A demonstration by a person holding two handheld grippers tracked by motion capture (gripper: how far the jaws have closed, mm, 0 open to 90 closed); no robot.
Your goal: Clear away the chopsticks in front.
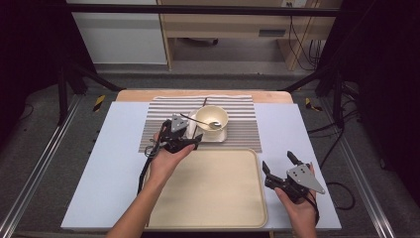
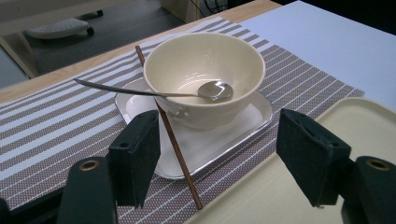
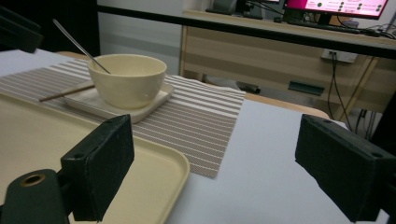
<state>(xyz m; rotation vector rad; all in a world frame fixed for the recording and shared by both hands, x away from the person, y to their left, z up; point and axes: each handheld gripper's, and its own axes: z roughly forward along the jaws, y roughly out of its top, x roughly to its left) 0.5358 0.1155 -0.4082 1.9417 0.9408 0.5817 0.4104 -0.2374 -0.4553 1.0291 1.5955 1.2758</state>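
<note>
A cream bowl (image 1: 212, 118) with a metal spoon (image 2: 215, 90) in it stands on a white square plate (image 2: 233, 130), on a striped placemat (image 1: 242, 121). A brown chopstick (image 2: 172, 135) lies slanted across the plate's edge, against the bowl. My left gripper (image 1: 195, 137) is at the plate's near left side, open. In the left gripper view its pads (image 2: 140, 154) straddle the plate's front, and the chopstick runs close to the left pad without being pressed. My right gripper (image 1: 279, 163) stands open with nothing between its jaws, right of a cream tray (image 1: 213, 193). The right gripper view has the bowl (image 3: 128, 81) far left.
The tray lies in front of the placemat, on a pale blue board (image 1: 114, 163) over the wooden table. In the right gripper view, bare board (image 3: 261, 154) stretches beyond the jaws. A desk (image 3: 289, 51) with cables stands behind the table, and dark frame posts flank it.
</note>
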